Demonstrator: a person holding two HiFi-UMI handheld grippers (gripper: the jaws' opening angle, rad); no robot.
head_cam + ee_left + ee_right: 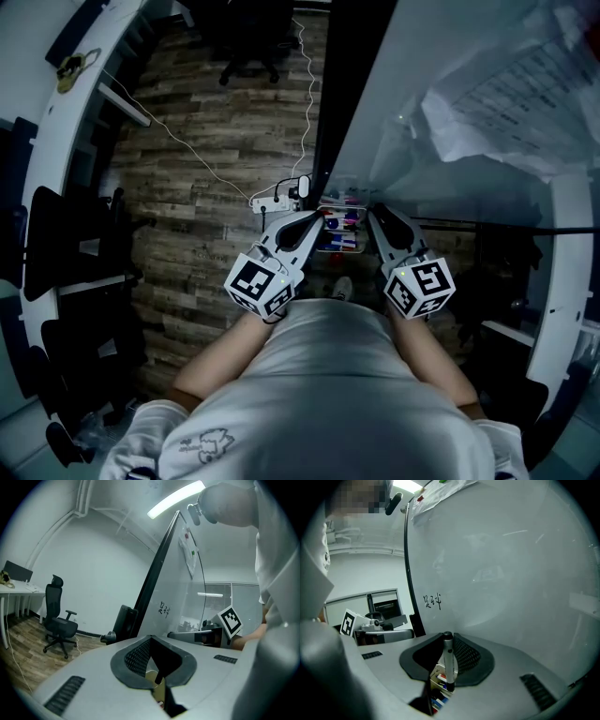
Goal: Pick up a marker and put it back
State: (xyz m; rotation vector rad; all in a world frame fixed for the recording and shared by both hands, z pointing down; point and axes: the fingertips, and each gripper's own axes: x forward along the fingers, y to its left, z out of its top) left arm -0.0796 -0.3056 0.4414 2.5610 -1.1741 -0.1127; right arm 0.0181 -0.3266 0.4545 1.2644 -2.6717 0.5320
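**Under the grey shirt [323,375], a marker waits over its tray**

The shirt is closest to us. Past it, two tongs reach out to the tray [434,682], a small box at the foot of the whiteboard [497,573].

The right gripper [377,217] is at the right side of the tray. Its jaws are pinching the marker [448,663]. The marker stands straight up, right over the tray, with its dark end down. It is not back in the tray yet.

The left gripper [317,223] is at the left side of the tray. Its jaws are a little apart, and I see nothing held in them.

What could go wrong? I think the marker could slip, because the jaws only hold a small part of it. Then it may miss the tray and drop to the wood floor [206,187] under it. The tray is also small and busy, so the marker could bump what is inside and tip out. The left gripper is very near the tray, so the two tongs could knock together.

In the tray lie other markers [436,704], with some red and some blue. I cannot count them.
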